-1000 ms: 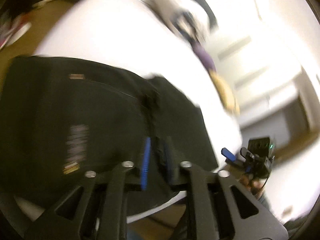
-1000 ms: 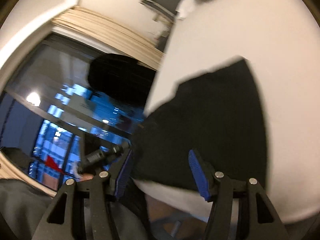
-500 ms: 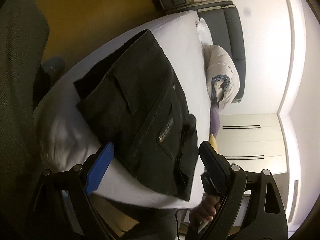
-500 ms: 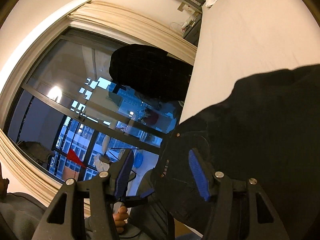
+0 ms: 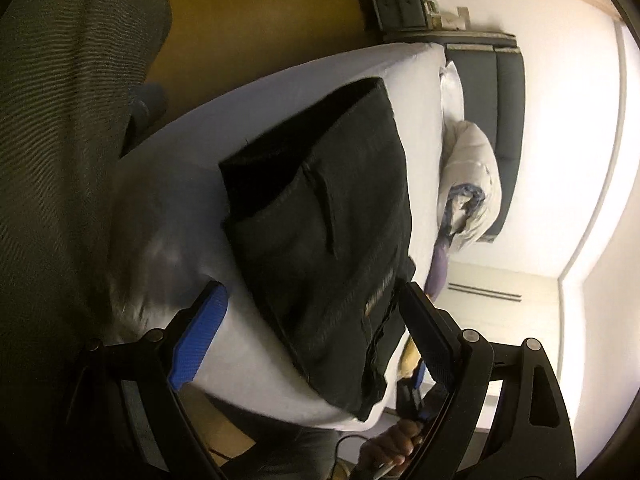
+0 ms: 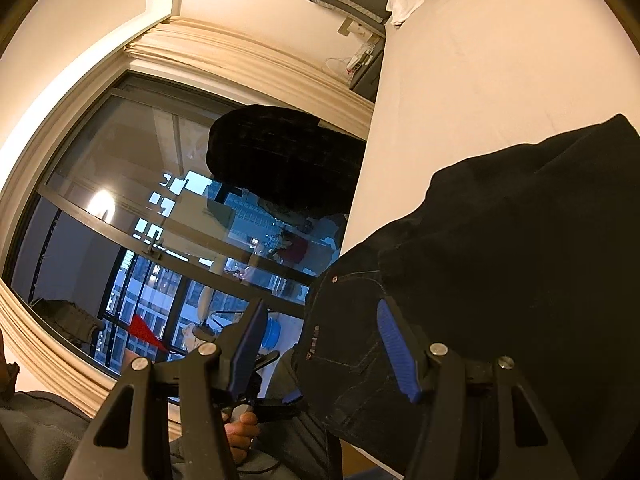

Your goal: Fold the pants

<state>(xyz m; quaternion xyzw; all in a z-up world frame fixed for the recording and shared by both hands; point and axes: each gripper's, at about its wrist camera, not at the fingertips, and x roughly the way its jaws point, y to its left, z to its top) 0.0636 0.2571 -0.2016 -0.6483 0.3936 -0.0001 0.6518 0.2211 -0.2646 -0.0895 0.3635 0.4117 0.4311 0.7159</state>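
Black pants (image 5: 332, 248) folded on the white bed (image 5: 168, 216), far edge cut off in the right wrist view. Logo print too small to read. Left gripper (image 5: 316, 332) spread wide, holding nothing – same for right gripper (image 6: 324, 344). Barely any shift from half a second ago – a second back, left was pinched nearly closed.

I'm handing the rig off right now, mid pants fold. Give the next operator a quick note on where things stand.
Left gripper: open, holding nothing, raised off the bed.
Right gripper: open, empty, near the waistband end.
Black pants: lying folded in layers on the white bed, near its edge, pocket and label side up.
Done: at least one fold is in.
Left: check the edges line up; fold again if a smaller bundle is wanted.
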